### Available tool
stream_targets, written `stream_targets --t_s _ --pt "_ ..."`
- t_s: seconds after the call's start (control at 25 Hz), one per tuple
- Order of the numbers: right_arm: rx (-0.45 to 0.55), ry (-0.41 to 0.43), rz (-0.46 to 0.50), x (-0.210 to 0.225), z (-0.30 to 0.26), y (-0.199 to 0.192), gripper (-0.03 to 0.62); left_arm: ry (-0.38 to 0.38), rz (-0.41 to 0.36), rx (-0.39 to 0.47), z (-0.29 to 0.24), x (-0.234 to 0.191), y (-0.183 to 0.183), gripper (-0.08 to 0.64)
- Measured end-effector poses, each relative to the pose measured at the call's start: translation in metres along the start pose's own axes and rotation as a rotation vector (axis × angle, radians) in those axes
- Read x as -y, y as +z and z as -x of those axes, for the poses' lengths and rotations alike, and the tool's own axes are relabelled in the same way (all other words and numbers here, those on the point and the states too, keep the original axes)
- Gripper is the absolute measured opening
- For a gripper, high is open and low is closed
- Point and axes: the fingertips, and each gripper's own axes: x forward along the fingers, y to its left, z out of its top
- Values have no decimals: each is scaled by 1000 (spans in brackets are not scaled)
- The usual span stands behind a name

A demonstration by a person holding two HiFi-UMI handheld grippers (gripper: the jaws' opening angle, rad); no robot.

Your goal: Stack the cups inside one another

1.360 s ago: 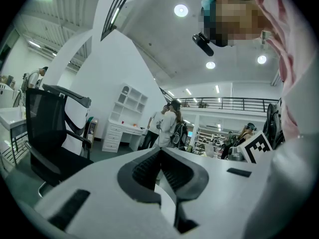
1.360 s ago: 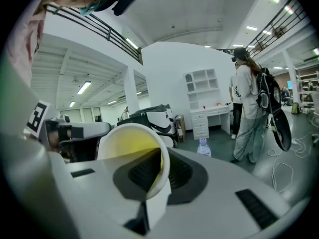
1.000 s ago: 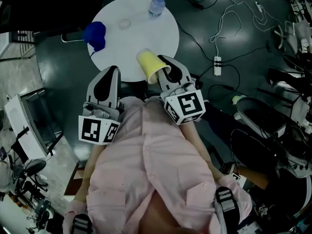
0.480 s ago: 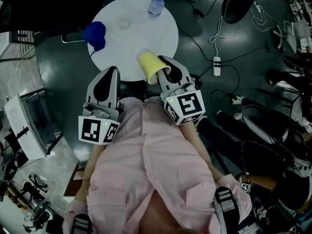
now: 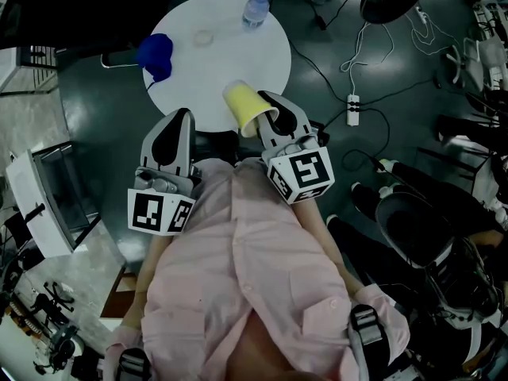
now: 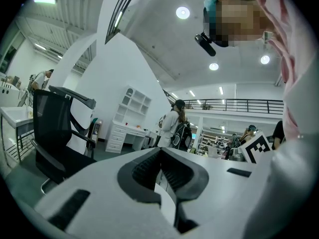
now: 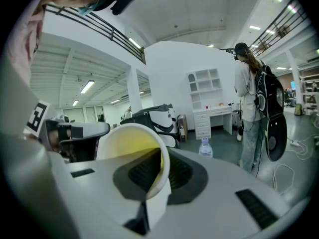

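1. White-bodied and dark-padded, the right gripper (image 7: pixel 160 162) is clamped on the wall of a yellow cup (image 7: pixel 130 146). One jaw is inside the mouth and the other is outside against the rim.
2. The cup lies tilted on its side in that grip, its open mouth turned back toward the gripper's camera and its base pointing away.
3. From the head view, the yellow cup (image 5: pixel 243 104) shows over the near edge of a round white desk (image 5: pixel 238 58). The right gripper (image 5: pixel 268 111) sits just behind it, with its marker cube close to the person's pink shirt (image 5: pixel 246 276).
4. The left gripper (image 6: pixel 160 156) has its jaws pressed together with nothing between them, and it points out across the room.
5. In the head view, the left gripper (image 5: pixel 179 122) sits beside the right one at the desk's near-left edge, apart from the cup.
6. A blue cup (image 5: pixel 155 54) sits at the desk's left edge, well apart from the yellow one. How it stands cannot be told.
7. A plastic bottle (image 5: pixel 255 8) stands at the far side of the desk, with a small clear round item (image 5: pixel 204 36) to its left that is too small to identify.
8. Beyond the desk on the dark floor lie white cables and a power strip (image 5: pixel 354 105).
9. The right gripper view shows a person with a black backpack (image 7: pixel 254 103) standing past the bottle (image 7: pixel 206 147). The left gripper view shows a black chair (image 6: pixel 57 133).
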Motion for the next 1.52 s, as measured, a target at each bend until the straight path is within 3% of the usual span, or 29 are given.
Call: stream_targets --t_s 1.12,1.52 --pt "20 -51 -20 20 8 0 40 -59 -17 -13 -19 14 -3 18" --pt "-6 -39 17 13 2 -3 41 -43 -1 -6 -15 8 -2 18"
